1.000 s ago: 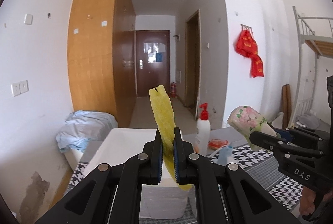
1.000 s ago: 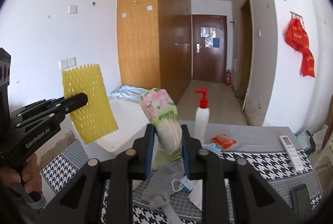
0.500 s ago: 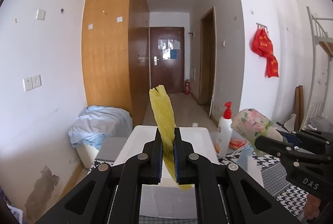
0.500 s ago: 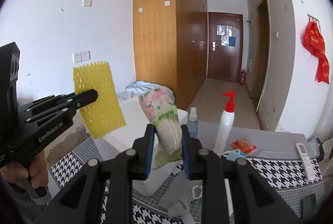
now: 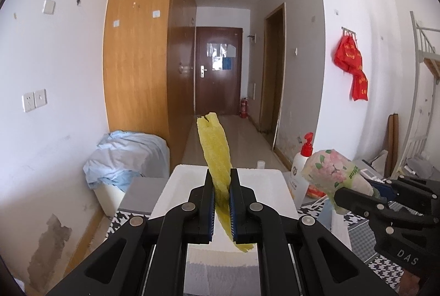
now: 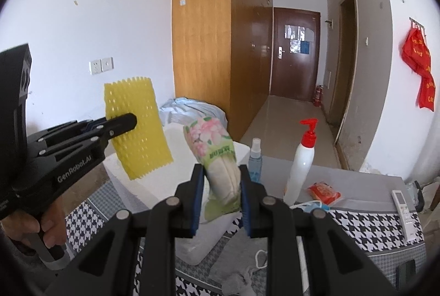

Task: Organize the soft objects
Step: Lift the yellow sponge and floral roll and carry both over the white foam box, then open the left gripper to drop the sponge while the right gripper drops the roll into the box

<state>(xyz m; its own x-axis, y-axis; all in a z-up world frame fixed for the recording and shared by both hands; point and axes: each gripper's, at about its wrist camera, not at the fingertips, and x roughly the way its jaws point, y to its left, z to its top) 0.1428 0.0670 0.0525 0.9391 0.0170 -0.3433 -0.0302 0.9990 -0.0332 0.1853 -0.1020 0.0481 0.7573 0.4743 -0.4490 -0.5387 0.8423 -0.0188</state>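
**Both claws loaded, above the white foam box**

Left claw is clamped on the yellow foam net; the sheet stands upright and edge-on between the pads, its lower tip hanging below them. Seen from the right wrist, the same net is a flat perforated sheet held over the left part of the white foam box.

Right claw is clamped on the floral tissue pack, pads pressing its pale lower half, flowered end up. Pack is over the box's right part, near its far edge.

Right of the box on the table: blue spray bottle, white pump bottle, red packet, remote, in that order outward.

A hand grips the left claw's handle.
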